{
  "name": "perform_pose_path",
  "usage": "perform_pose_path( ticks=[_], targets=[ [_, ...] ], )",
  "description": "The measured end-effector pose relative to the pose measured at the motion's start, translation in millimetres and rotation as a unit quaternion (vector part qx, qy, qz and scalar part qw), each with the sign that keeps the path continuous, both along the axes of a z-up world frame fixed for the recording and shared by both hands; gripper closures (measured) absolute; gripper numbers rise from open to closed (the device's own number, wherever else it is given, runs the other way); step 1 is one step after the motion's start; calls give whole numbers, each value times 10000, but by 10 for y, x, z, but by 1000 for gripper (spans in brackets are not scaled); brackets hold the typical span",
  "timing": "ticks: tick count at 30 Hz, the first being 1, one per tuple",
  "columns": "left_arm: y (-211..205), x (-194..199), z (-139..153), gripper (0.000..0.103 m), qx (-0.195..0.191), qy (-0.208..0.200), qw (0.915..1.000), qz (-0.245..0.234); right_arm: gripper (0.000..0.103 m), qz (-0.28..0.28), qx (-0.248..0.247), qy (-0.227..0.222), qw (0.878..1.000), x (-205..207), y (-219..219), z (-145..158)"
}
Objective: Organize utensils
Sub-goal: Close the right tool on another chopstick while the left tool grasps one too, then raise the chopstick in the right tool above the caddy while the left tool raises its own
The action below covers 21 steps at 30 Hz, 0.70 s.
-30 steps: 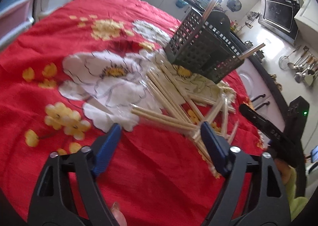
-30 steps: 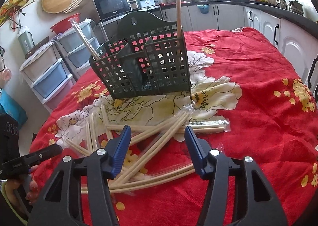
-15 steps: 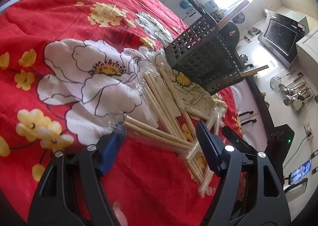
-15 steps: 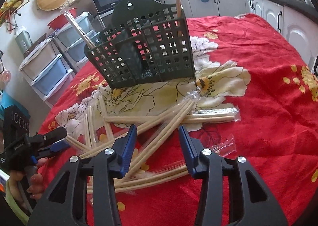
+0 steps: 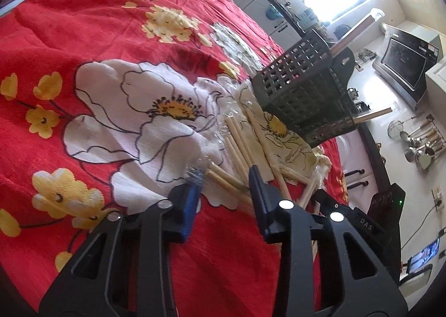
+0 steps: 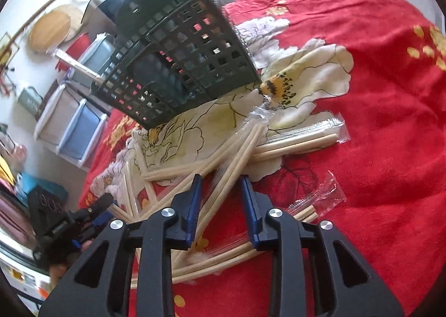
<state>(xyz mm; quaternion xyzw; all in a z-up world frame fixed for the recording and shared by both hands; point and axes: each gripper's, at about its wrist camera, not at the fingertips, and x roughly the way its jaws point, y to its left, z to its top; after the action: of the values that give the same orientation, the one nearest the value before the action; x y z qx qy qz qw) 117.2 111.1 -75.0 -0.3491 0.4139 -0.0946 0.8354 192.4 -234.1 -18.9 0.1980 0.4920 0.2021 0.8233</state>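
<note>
Your left gripper sits low over the red flowered tablecloth with its jaws spread, straddling the near end of a plastic-wrapped pair of chopsticks; the blue pads are close on either side, but you cannot tell whether they touch it. Your right gripper is also parted, its blue fingers on either side of a wrapped chopstick bundle that runs from near left to far right; the pads look just beside the bundle, not pressing it. The rest of the wrapped chopsticks lie scattered and crossed on the cloth just near of the dark green perforated utensil holder, which stands at the far side of the pile. In that holder, one chopstick pair sticks out of the top and another pokes out to the right in the left wrist view. An empty-looking clear wrapper end lies to the right of your right gripper. The other handheld gripper body shows at the near left of the right wrist view.
</note>
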Motion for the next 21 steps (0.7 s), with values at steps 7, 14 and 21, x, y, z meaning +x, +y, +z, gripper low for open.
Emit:
perform_pose_path(
  ticks=[7, 14, 21],
  targets=[
    [49, 14, -39, 83, -63, 22, 10000, 69, 85, -60, 286, 131, 9995, 37, -93, -21],
    [86, 14, -58, 88, -164, 28, 9998, 88, 87, -90, 406, 69, 9991, 14, -175, 54],
    [194, -12, -48, 92, -542, -39, 9985, 118, 91, 49, 386, -173, 9991, 4, -103, 238]
  ],
)
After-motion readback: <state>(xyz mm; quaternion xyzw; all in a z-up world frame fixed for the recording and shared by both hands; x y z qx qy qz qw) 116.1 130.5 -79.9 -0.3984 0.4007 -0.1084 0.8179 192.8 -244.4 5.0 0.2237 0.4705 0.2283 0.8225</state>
